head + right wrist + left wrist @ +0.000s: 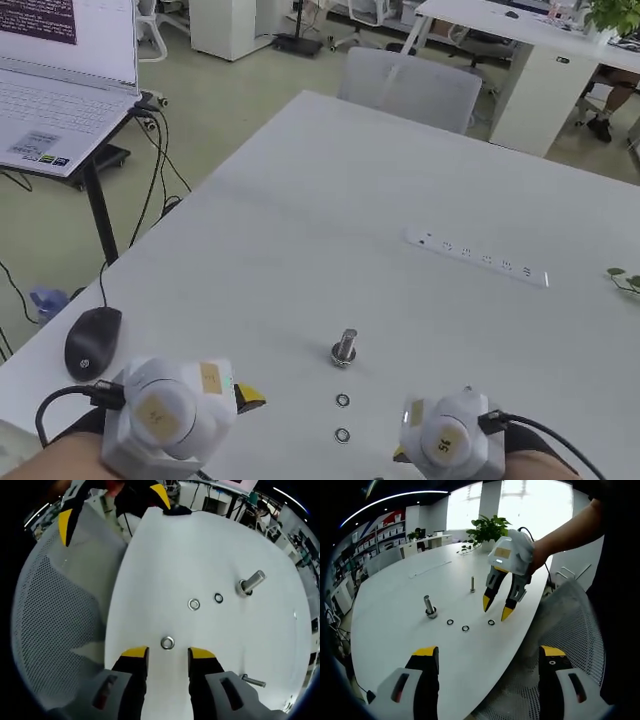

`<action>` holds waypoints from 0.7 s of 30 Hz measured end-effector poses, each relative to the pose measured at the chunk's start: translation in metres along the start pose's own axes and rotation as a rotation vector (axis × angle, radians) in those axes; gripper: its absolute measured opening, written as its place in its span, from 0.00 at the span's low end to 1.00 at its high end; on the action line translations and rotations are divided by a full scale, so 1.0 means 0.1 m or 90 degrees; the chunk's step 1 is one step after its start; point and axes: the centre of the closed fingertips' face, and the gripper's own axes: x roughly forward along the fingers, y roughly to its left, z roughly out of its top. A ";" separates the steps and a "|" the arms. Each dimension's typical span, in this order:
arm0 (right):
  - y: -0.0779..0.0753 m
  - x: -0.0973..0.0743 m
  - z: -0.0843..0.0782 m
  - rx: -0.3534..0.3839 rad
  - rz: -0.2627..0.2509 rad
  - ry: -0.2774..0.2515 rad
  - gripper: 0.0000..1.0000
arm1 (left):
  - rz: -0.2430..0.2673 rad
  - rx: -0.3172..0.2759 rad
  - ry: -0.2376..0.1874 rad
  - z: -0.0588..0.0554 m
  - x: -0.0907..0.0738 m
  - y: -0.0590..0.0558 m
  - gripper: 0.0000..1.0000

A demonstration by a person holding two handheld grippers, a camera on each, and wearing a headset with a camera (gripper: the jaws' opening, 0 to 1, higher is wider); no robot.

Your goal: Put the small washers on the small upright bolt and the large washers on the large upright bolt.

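The left gripper (pixel 488 652) was spread wide, with nothing between its yellow-tipped jaws, and it was held low over the near edge of the white table (pixel 300 200). The right gripper (pixel 168 653) was open by a narrower gap and also held nothing. One washer (pixel 167 642) lay flat on the table just ahead of that gap, touching neither jaw. In the left gripper view the right gripper pointed down at the table, its tips just beside this same washer.

Two more washers lay farther in. The middle washer (pixel 193 604) and the far washer (pixel 218 598) sat near each other, in a loose line leading toward the large upright bolt (pixel 250 582). The far washer was near the bolt's base but clear of it. The small upright bolt (pixel 472 584) stood well apart from the large one, farther across the table. All three washers rested on the tabletop.

Beyond the bolts lay a white power strip (pixel 477 257). A black mouse (pixel 93 341) sat at the table's left edge, and a laptop (pixel 60 90) stood on a side stand
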 end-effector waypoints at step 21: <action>0.02 0.15 0.04 0.007 0.011 0.024 0.25 | -0.003 0.000 0.005 -0.02 -0.02 0.01 0.77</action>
